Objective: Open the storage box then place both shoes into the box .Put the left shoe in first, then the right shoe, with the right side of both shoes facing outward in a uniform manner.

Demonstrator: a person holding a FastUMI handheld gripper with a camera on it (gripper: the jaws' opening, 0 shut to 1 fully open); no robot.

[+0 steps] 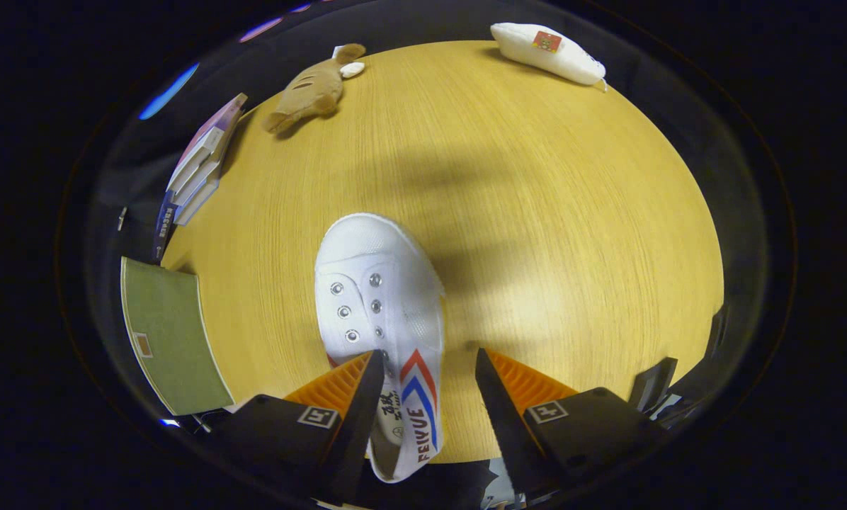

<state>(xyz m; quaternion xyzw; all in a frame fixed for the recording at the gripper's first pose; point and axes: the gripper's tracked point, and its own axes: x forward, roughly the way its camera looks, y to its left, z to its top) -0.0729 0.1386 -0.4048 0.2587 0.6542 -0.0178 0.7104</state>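
My jaws (423, 368) are wide apart and hold nothing; the white shoe (381, 297) lies on the wood surface (537, 212), its heel end between them but nearer one finger; I think I should slide sideways to center on the shoe, then squeeze its sides gently so it stays level.

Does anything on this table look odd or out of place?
Nothing looks damaged or spilled. One white shoe lies on the table, its heel between the open gripper fingers, nearer the left one. It has no laces, only bare eyelets.
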